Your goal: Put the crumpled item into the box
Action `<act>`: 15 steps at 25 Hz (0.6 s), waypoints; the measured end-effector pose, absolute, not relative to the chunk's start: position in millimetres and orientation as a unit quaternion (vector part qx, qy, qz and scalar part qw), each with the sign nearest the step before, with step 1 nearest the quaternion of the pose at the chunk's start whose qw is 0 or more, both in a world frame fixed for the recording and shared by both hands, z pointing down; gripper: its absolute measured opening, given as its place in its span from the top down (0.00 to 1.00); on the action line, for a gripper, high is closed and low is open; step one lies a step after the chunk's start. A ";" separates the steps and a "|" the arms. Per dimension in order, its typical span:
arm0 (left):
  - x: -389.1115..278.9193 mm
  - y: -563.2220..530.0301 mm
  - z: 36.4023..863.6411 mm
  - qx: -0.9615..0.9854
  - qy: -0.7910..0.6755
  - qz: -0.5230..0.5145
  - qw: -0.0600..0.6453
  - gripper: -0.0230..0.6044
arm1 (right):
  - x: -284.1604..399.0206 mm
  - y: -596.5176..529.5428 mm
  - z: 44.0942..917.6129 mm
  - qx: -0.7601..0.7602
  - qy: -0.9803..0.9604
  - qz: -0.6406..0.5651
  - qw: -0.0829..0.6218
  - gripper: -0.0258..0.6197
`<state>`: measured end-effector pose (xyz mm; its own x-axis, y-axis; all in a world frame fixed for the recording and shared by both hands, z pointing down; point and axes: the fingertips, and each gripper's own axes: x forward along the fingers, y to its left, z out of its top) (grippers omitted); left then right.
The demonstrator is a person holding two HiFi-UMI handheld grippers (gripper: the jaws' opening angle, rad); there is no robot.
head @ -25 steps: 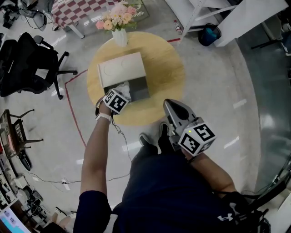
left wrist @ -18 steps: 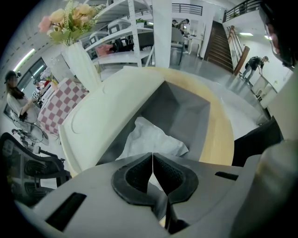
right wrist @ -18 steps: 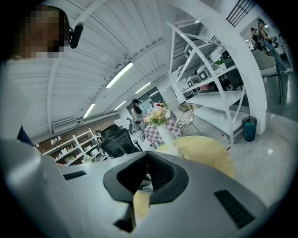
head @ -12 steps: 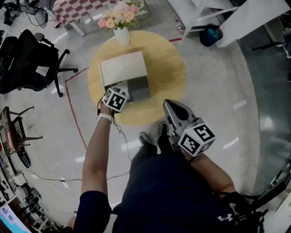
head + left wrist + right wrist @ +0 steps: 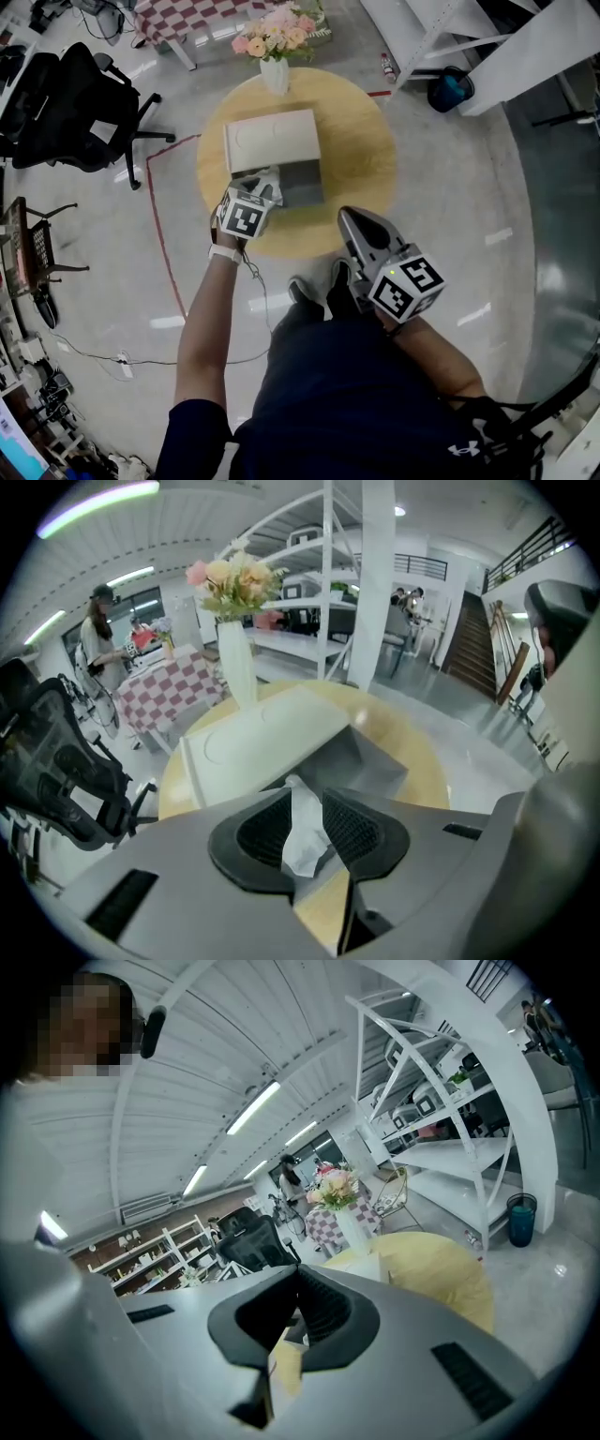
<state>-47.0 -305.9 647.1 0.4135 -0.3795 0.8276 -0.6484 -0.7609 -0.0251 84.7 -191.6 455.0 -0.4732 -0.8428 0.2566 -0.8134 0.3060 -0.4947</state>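
Note:
A crumpled white paper (image 5: pixel 305 832) is pinched between the jaws of my left gripper (image 5: pixel 306 797). In the head view this gripper (image 5: pixel 263 190) hovers at the near left edge of the open box (image 5: pixel 303 184), with the paper (image 5: pixel 266 181) beside the grey inside. The box's white lid (image 5: pixel 272 141) stands open on the far side; the left gripper view shows the lid (image 5: pixel 262 742) and the grey inside (image 5: pixel 366 761) just ahead. My right gripper (image 5: pixel 350 216) hangs near my body at the table's near edge. Its jaws (image 5: pixel 298 1277) are together and hold nothing.
The box sits on a round wooden table (image 5: pixel 361 141). A white vase of flowers (image 5: pixel 276 70) stands at its far edge. A black office chair (image 5: pixel 70 94) is on the left, a white shelf frame (image 5: pixel 441 37) and a blue bin (image 5: pixel 448 92) on the right.
The head view has shifted a little. My left gripper still holds the paper at the box's near left edge, drawn back slightly toward me. The right gripper has not moved.

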 end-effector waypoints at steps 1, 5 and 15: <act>-47.4 -305.6 638.7 0.831 -0.319 0.430 0.151 0.79 | 82.8 -191.7 454.1 -0.510 0.810 -0.289 0.025 0.95; -51.4 -302.5 598.2 0.845 -0.352 0.374 0.149 0.79 | 76.1 -195.2 450.4 -0.499 0.820 -0.280 0.026 0.95; -58.5 -271.2 496.9 0.864 -0.413 0.266 0.108 0.81 | 65.7 -199.3 433.0 -0.485 0.834 -0.261 0.036 0.95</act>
